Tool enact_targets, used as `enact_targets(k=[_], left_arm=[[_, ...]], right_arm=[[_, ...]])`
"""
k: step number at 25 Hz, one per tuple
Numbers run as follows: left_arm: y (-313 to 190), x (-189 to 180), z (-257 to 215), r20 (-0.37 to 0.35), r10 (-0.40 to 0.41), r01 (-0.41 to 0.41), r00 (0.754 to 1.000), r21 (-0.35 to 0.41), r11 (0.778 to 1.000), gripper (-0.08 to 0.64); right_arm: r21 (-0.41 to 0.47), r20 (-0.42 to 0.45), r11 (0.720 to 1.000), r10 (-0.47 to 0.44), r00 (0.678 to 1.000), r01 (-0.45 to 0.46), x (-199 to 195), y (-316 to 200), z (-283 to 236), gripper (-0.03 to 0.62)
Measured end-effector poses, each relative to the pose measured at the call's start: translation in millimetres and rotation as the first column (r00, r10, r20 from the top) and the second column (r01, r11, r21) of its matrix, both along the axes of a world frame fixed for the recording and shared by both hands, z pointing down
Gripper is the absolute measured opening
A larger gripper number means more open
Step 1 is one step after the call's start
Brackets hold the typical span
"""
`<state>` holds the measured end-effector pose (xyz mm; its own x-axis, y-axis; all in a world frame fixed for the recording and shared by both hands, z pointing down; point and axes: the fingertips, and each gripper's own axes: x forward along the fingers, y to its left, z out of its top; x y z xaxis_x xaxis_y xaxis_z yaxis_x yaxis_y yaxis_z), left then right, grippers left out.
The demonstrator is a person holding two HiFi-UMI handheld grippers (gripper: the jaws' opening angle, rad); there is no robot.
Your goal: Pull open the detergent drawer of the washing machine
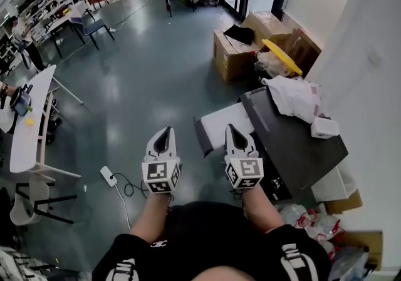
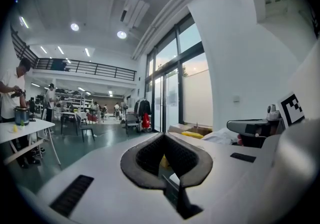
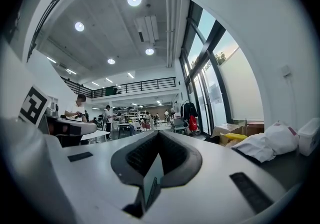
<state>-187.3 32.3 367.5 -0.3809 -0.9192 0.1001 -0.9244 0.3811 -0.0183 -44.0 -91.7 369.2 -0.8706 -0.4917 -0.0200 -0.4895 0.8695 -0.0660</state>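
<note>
The washing machine (image 1: 301, 145) stands at the right in the head view, with a dark grey top. A white panel with a dark edge (image 1: 220, 124) juts out from its front toward the open floor; I cannot tell whether it is the detergent drawer. My right gripper (image 1: 233, 129) hovers just above this panel, its jaws together and empty. My left gripper (image 1: 165, 131) is level with it, over bare floor to the left, also shut and empty. Each gripper view looks out level across the hall past its closed jaws: the left gripper (image 2: 164, 135) and the right gripper (image 3: 159, 132).
A crumpled white cloth (image 1: 291, 95) and a small white box (image 1: 324, 127) lie on the machine's top. Cardboard boxes (image 1: 235, 54) and a yellow item (image 1: 282, 48) stand beyond it. A power strip (image 1: 108, 176) lies on the floor at left, by a white table (image 1: 28, 117).
</note>
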Motion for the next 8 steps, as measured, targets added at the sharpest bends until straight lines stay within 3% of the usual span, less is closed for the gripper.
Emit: enact_targets(k=[8], left_arm=[[16.9, -7.8, 4.5, -0.008, 0.011, -0.011, 1.000, -0.006, 1.000, 0.002]], right_arm=[[0.019, -0.017, 1.000, -0.005, 1.000, 0.005, -12.8, 19.5, 3.5, -0.002]])
